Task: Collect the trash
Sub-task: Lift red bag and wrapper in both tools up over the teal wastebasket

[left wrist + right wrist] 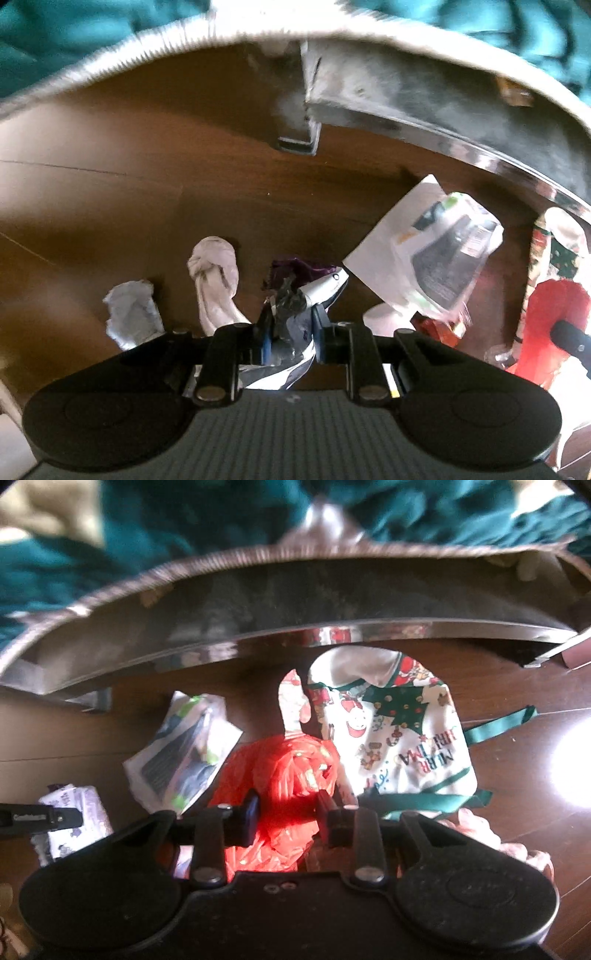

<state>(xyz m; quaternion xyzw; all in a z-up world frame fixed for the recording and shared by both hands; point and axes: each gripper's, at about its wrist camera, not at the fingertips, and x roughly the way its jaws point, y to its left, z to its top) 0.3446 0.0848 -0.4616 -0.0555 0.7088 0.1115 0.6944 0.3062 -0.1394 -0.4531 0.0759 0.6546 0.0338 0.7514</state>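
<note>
While both grippers point down at the wood floor, the sofa base with its chrome rail arcs across the top of each view, teal blanket beyond it. No bin or bag for the trash shows in either view, so I cannot tell which way the carry goes. The Christmas cloth lies just past the right gripper, which pinches the red plastic bag bunched between its jaws. The clear packet lies between the two hands. The left gripper pinches a silver wrapper, with a white sock and a crumpled paper to its left.
</note>
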